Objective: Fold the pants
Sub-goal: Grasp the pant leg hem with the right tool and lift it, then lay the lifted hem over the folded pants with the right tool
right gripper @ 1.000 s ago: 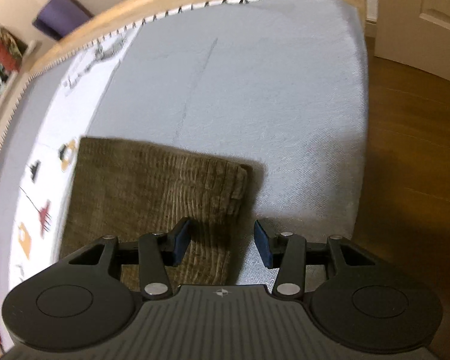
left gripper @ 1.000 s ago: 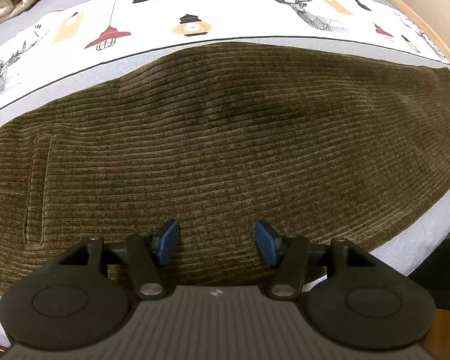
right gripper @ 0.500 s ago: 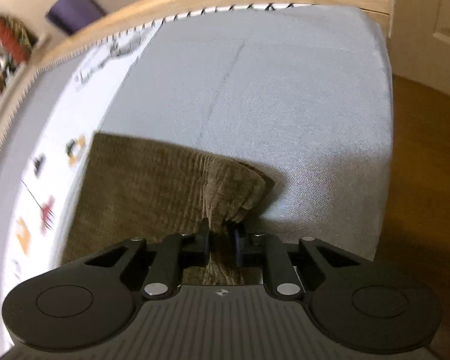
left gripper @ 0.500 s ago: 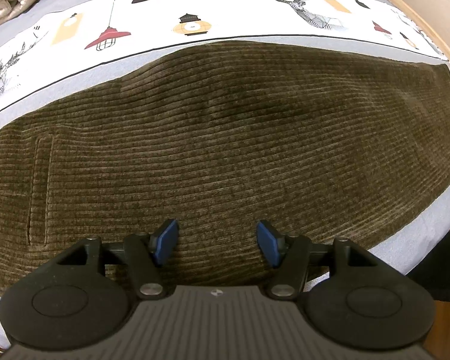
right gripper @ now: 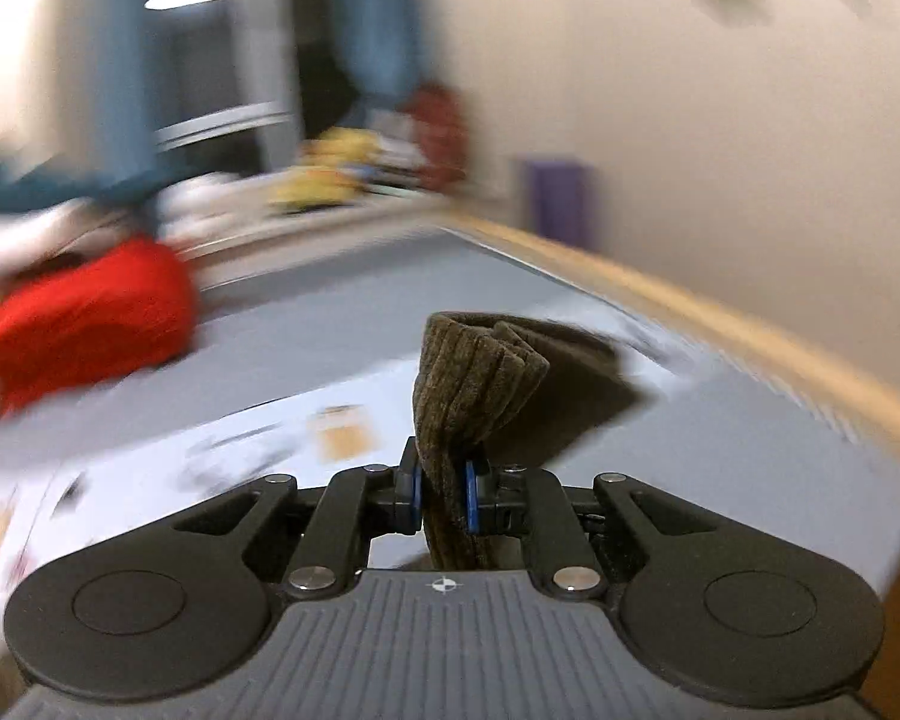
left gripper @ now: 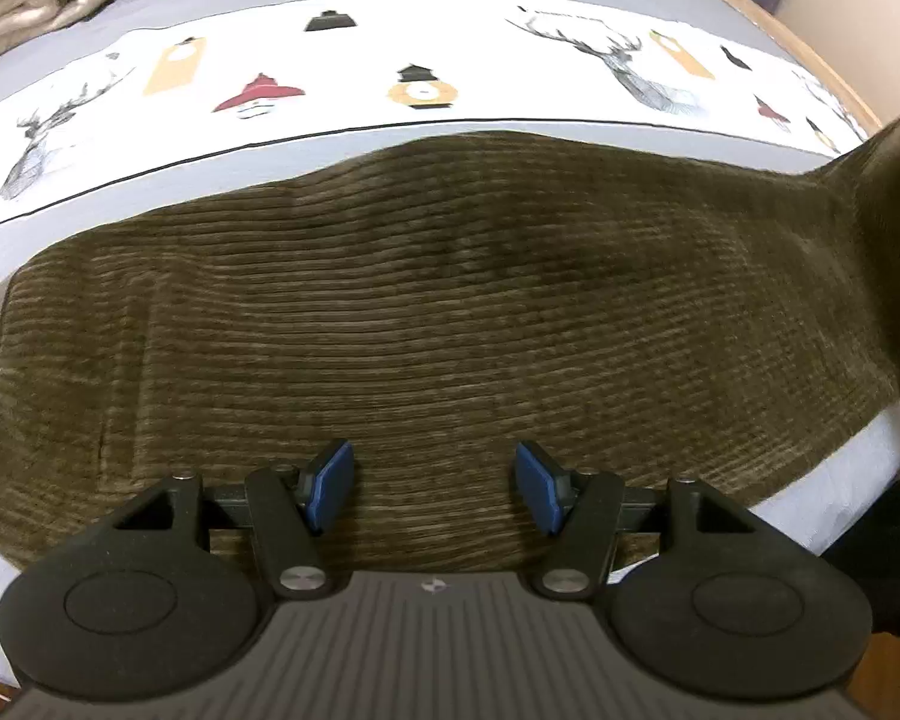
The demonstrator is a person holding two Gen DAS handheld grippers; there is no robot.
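Pants [left gripper: 438,312] lie flat on bed [left gripper: 60,204], legs stacked lengthwise. My right gripper [right gripper: 443,495] is clamped on the hem, raised at 3 o'clock. My left gripper [left gripper: 433,486] hovers, jaws apart. Cross fold begun, not laid.

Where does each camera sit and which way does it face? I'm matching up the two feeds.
Left wrist: on the left gripper, looking down across the brown corduroy pants on the bed; jaws open above the cloth.
Right wrist: on the right gripper, looking level along the bed toward the wall; jaws shut on the lifted pants end.
Shared: the pants, the printed bed runner, a red garment.
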